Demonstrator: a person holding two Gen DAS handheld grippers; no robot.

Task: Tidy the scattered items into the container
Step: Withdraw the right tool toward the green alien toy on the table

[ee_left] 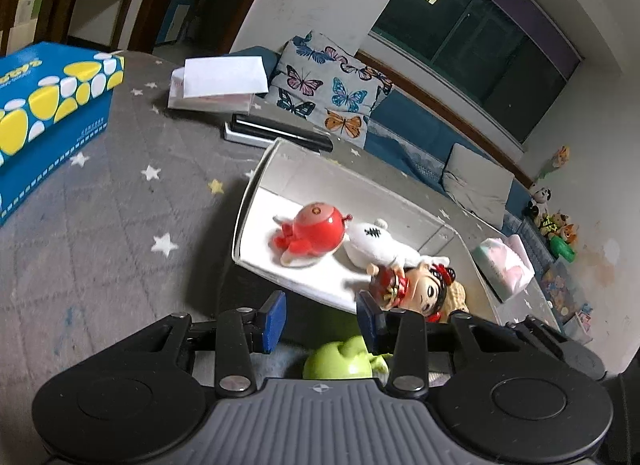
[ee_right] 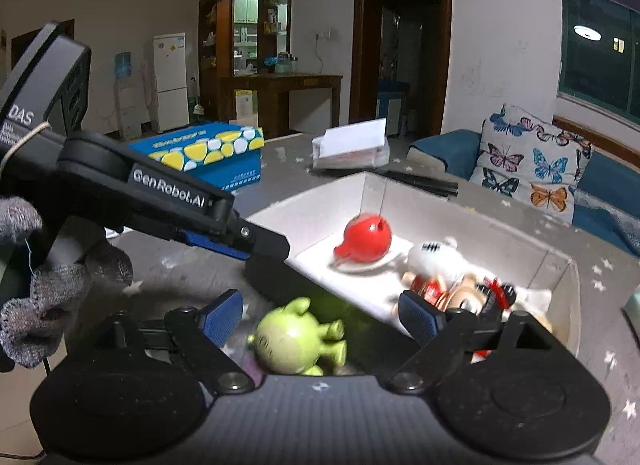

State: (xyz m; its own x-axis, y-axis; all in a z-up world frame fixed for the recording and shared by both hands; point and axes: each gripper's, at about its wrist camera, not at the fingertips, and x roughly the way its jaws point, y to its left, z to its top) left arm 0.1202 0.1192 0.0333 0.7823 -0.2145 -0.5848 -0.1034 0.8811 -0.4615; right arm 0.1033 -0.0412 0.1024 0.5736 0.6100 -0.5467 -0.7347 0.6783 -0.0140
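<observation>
Box (ee_left: 256,185): white, open-topped, on the grey star-print cloth (ee_left: 120,225); in the right wrist view (ee_right: 372,193) its near wall is dark.
Red toy (ee_left: 316,235): round, lying on the box floor toward the far end; also seen from the right wrist (ee_right: 366,239).
White plush (ee_left: 376,245): inside the box, touching the red toy's side (ee_right: 434,259).
Doll (ee_left: 424,291): dark-haired, red-trimmed figure lying in the box next to the plush, partly hidden behind the gripper fingers (ee_right: 460,293).
Green toy (ee_right: 298,339): small-eared figure lying on the cloth outside the box, just beside its near wall; in the left wrist view (ee_left: 340,361) only its top shows under the gripper.
Left gripper (ee_left: 322,319): fingers parted, nothing between the blue pads; in the right wrist view it reaches over the box's near corner (ee_right: 256,243), held by a grey-gloved hand (ee_right: 44,297).
Right gripper (ee_right: 322,315): spread wide, empty, the green toy lying between and below its fingers, not touching either pad.
Tissue box (ee_left: 48,113): blue with yellow and white spots, on the cloth well apart from the box.
Butterfly cushion (ee_left: 328,85): on the blue sofa beyond the table.
</observation>
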